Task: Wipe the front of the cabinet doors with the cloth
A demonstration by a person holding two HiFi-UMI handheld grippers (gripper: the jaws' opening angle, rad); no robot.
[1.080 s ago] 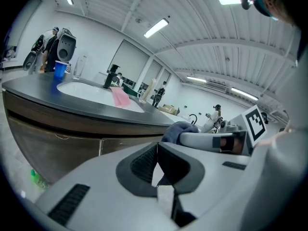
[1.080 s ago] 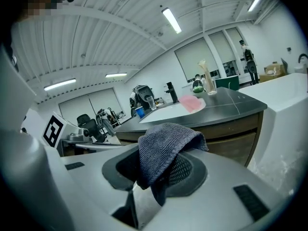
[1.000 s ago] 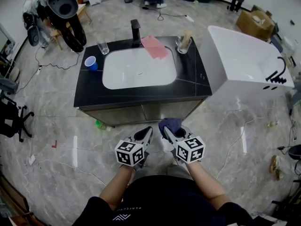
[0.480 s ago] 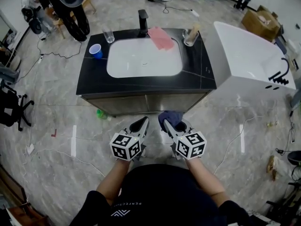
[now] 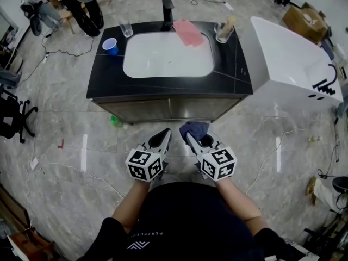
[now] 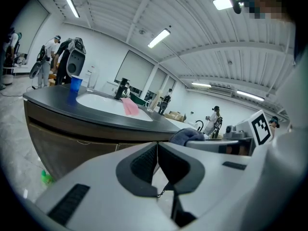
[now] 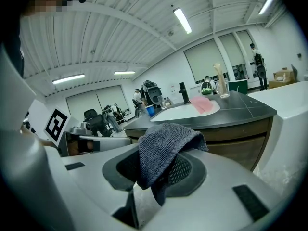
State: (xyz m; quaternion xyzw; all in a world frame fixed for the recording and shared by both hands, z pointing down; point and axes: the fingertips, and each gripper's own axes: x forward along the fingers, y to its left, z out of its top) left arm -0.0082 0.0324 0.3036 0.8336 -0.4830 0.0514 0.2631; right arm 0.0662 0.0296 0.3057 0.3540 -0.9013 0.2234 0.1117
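One cloth [image 5: 194, 128], pinched in right gripper [image 5: 191, 139], short of cabinet doors [image 5: 168, 109]; left gripper [image 5: 162, 137] closed alongside.

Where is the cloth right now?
In the head view the dark cloth sits clamped in the right gripper, just before the cabinet doors.

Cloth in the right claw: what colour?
Dark blue-grey cloth; the right gripper view shows it best.

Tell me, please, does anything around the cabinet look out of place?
A small green object lies on the floor by the left front corner of the cabinet; it looks dropped. A pink cloth lies partly over the basin rim.
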